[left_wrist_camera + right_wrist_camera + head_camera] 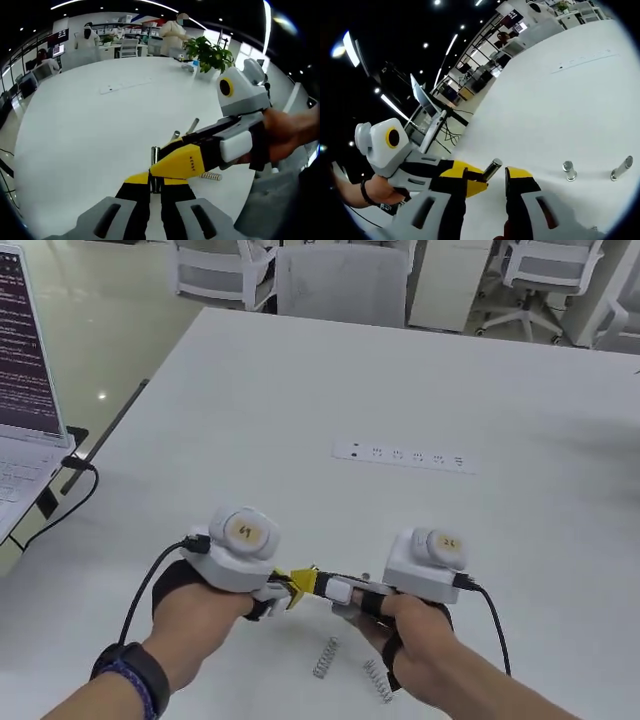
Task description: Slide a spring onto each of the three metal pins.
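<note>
Springs [326, 657] — two, lying loose on the table [300, 390] at lower centre of the head view, near each other but not touching, w/ no tray or box holding them. Judging them light, thin-wired, squashy & apt to roll, so pinching one gently across its mid coils is looking like the best hold. Left gripper [156, 176] is clamping one metal pin [156, 156] near its lower end. The right gripper [492, 181] is standing w/ jaws narrowly apart by that pin's tip, gripping nothing I can see. Two other pins [568, 170] are sitting bare at lower right of the right gripper view.
</note>
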`<action>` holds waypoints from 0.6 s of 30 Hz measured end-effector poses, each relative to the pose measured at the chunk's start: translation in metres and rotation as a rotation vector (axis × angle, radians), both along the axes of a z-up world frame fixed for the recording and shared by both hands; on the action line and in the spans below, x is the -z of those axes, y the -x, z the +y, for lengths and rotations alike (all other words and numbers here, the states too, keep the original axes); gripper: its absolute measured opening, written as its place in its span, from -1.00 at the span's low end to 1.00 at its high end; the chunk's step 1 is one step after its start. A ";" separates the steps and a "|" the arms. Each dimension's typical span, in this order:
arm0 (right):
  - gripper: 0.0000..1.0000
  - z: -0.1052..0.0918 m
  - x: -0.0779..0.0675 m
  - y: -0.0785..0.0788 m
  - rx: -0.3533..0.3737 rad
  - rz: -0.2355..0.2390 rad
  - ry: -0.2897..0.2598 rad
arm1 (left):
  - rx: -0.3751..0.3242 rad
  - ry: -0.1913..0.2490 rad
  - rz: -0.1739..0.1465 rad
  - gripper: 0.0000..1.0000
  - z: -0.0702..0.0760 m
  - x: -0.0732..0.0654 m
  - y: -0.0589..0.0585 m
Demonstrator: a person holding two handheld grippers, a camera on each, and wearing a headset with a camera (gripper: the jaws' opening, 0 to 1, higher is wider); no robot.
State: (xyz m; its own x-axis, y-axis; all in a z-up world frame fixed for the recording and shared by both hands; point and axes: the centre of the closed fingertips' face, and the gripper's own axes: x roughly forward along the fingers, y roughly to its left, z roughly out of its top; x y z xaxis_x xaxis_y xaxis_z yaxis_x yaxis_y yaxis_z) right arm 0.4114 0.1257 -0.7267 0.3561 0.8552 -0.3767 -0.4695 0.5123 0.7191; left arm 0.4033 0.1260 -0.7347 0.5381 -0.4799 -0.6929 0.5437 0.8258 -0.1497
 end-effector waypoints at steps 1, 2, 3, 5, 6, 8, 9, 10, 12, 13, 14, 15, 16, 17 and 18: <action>-0.45 0.000 0.000 0.000 0.002 0.003 -0.003 | 0.001 0.001 -0.002 -1.00 0.000 0.000 0.000; -0.47 0.001 0.000 -0.001 0.007 0.005 -0.007 | 0.002 -0.001 -0.002 -1.00 0.000 -0.001 0.000; -0.49 0.001 0.000 -0.001 0.010 0.007 -0.009 | 0.004 -0.002 -0.004 -1.00 0.000 -0.001 0.000; -0.53 0.002 0.000 -0.001 0.020 0.015 -0.017 | 0.005 0.000 -0.007 -1.00 -0.001 -0.002 0.000; -0.55 0.003 0.000 -0.002 0.024 0.016 -0.019 | 0.007 -0.002 -0.008 -1.00 -0.001 -0.003 0.000; -0.60 0.003 0.000 -0.002 0.033 0.021 -0.023 | 0.010 -0.002 -0.011 -1.00 -0.001 -0.003 0.001; -0.63 0.003 0.000 -0.003 0.036 0.023 -0.026 | 0.010 -0.002 -0.011 -1.00 -0.001 -0.003 0.001; -0.65 0.004 0.000 -0.003 0.039 0.025 -0.027 | 0.011 -0.003 -0.011 -1.00 -0.001 -0.003 0.002; -0.70 0.003 0.002 -0.004 0.050 0.029 -0.024 | 0.011 -0.003 -0.013 -1.00 -0.001 -0.003 0.001; -0.73 0.002 0.003 -0.005 0.056 0.033 -0.024 | 0.012 -0.003 -0.014 -1.00 -0.001 -0.003 0.001; -0.76 0.002 0.003 -0.005 0.061 0.035 -0.024 | 0.012 -0.003 -0.015 -1.00 -0.001 -0.003 0.001; -0.78 0.001 0.003 -0.006 0.065 0.036 -0.024 | 0.013 -0.002 -0.017 -1.00 -0.001 -0.004 0.002; -0.78 0.002 0.003 -0.005 0.067 0.044 -0.031 | 0.015 -0.003 -0.016 -1.00 -0.001 -0.004 0.002; -0.79 0.002 0.003 -0.006 0.069 0.048 -0.033 | 0.017 -0.005 -0.018 -1.00 -0.001 -0.004 0.002; -0.79 0.002 0.003 -0.006 0.072 0.052 -0.036 | 0.017 -0.005 -0.019 -1.00 -0.001 -0.004 0.002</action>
State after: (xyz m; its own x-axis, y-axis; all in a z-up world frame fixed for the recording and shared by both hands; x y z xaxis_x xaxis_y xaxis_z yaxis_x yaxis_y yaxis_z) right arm 0.4174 0.1274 -0.7302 0.3978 0.8416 -0.3654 -0.3940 0.5164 0.7603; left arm 0.4017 0.1253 -0.7307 0.5434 -0.4857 -0.6848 0.5602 0.8173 -0.1351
